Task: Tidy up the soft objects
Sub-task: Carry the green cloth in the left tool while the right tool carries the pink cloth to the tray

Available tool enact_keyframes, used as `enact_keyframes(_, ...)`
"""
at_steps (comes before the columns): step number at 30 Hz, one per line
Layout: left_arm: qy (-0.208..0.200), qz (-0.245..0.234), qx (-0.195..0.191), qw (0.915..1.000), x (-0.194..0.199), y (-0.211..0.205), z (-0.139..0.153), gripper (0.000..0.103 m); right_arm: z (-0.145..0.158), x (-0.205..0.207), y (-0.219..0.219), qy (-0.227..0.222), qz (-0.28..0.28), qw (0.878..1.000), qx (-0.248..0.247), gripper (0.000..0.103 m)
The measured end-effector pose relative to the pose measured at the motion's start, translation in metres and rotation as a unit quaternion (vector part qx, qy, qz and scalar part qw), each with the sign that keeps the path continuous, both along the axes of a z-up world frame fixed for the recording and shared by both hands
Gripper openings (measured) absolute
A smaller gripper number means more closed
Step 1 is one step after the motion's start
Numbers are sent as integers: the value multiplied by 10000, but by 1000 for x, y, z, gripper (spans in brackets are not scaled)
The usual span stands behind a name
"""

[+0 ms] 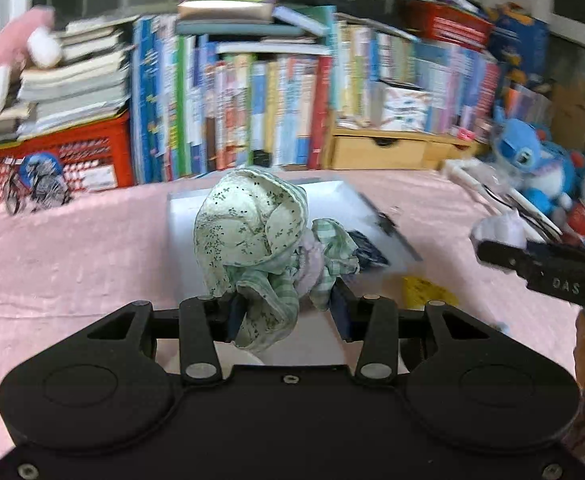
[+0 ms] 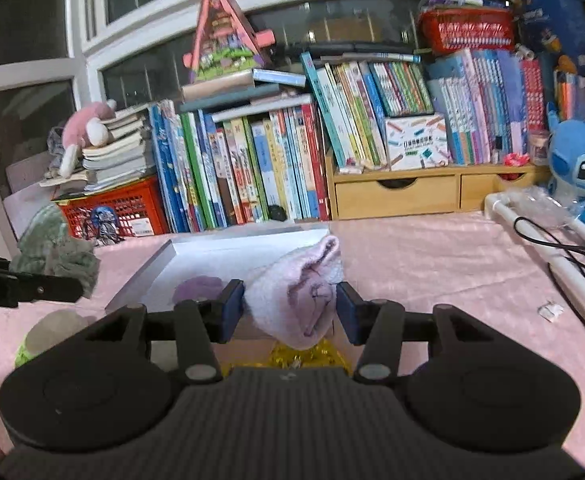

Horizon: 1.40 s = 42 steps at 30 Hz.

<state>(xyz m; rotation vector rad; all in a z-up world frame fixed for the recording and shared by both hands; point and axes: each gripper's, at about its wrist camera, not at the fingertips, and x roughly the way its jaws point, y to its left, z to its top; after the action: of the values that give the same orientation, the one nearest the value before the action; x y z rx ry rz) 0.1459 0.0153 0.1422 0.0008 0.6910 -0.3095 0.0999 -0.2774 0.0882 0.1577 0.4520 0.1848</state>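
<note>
My left gripper is shut on a bundle of green patterned cloths and holds it above the white box lid on the pink table. My right gripper is shut on a folded pale pink towel, held above the near edge of the same white lid. In the right wrist view the left gripper shows at the left with the green cloth. In the left wrist view the right gripper shows at the right with the pale towel.
A purple cloth lies in the lid. Yellow packaging lies on the pink tablecloth. Books, a red crate and wooden drawers line the back. Blue plush toys, white tubes and a black cable sit right.
</note>
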Motion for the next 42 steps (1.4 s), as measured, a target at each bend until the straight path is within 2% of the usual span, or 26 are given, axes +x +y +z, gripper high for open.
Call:
enact_keyframes(5,750,208,-262,9966,52,17,-7,42,-2,42,-3,540,84,9981,278,55)
enact_keyframes(10,1270,447,-321,9904,99,16,-25,42,-9,74,7,744,9,9972,-50,56)
enact_keyframes(14,1764,633,-440,9813,129,12,-45,42,-20,100,12,1135,74,9935,-15,56)
enact_keyframes(20,1888,810,-234,9784,153,9,-65,42,-29,123,25,1345,128,9903,-326,56)
enact_keyframes(29,2158,950,-226,9715,178,10,-84,42,-43,148,37,1538,69,9857,-688,56)
enact_keyframes(35,2512,859,-588,9623,186,18,-95,43,-55,154,39,1698,134,9832,-655,56)
enact_keyframes(42,2565,895,-649,9602,191,22,-104,44,-60,159,43,1764,363,9826,-453,56)
